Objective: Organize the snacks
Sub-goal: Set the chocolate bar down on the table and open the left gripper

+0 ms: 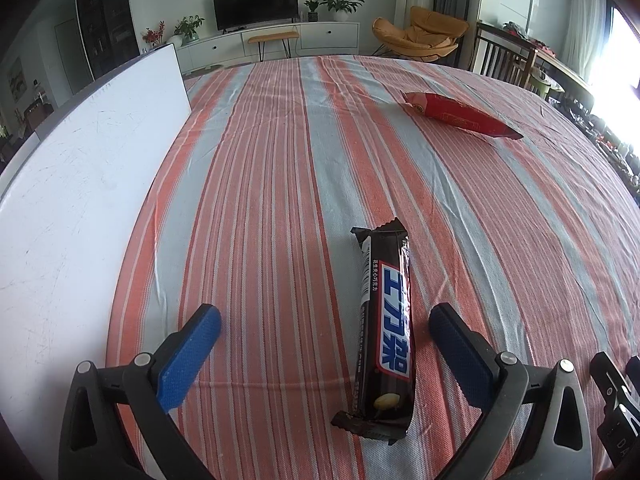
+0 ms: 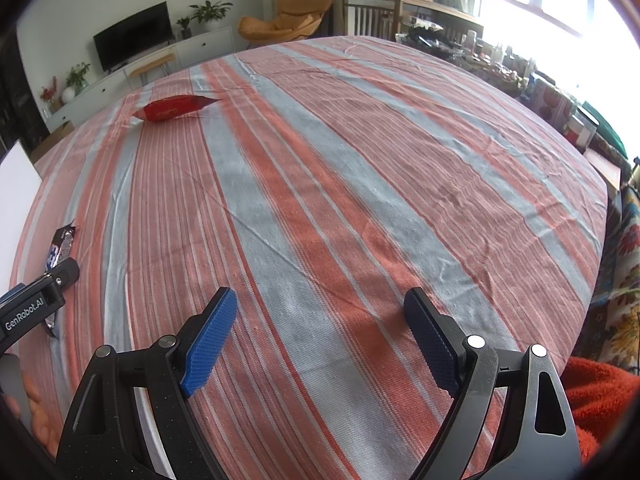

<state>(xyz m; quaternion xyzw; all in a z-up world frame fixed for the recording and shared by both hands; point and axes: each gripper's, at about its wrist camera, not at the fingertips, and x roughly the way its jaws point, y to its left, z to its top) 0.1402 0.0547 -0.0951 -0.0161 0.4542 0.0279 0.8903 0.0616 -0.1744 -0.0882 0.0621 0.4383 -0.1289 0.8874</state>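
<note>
I see the worktop (image 1: 260, 160) under a striped orange and grey cloth, with a white board (image 1: 80, 200) along its left edge. A red snack bag (image 1: 460, 114) lies far across the cloth. The dark chocolate bar (image 1: 386, 332) lies flat between my left claw's (image 1: 324, 320) spread jaws, touched by neither pad. My right claw (image 2: 320, 304) also gapes wide, empty, above bare cloth.

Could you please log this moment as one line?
left hand-held gripper: open around chocolate bar | right hand-held gripper: open, empty | red packet: untouched
</note>
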